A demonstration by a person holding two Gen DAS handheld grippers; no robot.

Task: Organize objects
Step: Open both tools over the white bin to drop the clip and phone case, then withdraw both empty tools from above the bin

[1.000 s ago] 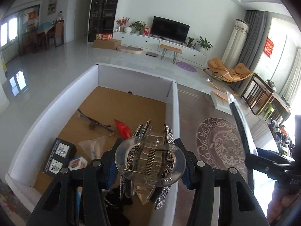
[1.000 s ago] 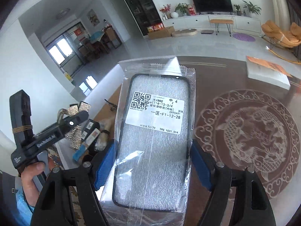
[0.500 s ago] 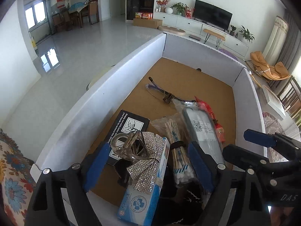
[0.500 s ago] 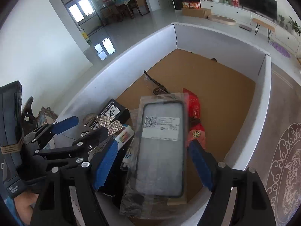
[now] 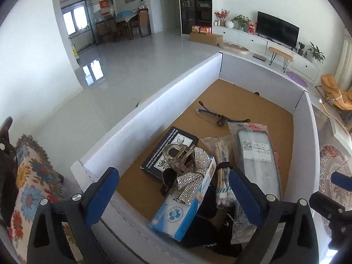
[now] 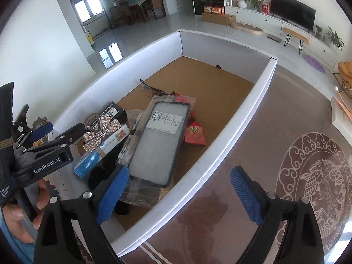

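Here the white box (image 5: 154, 101) holds everything: the bagged phone case (image 6: 158, 143) lies inside at its near end, the rhinestone hair clip (image 5: 187, 169) beside it. Above the box's near edge, the left gripper (image 5: 173, 189) and right gripper (image 6: 179, 191) gape wide, empty.

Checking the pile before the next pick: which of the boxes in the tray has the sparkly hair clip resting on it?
The blue and white box; the hair clip lies on it. The black box sits behind.

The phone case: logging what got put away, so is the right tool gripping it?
No, the right tool is open and empty, and the phone case lies inside the white box.
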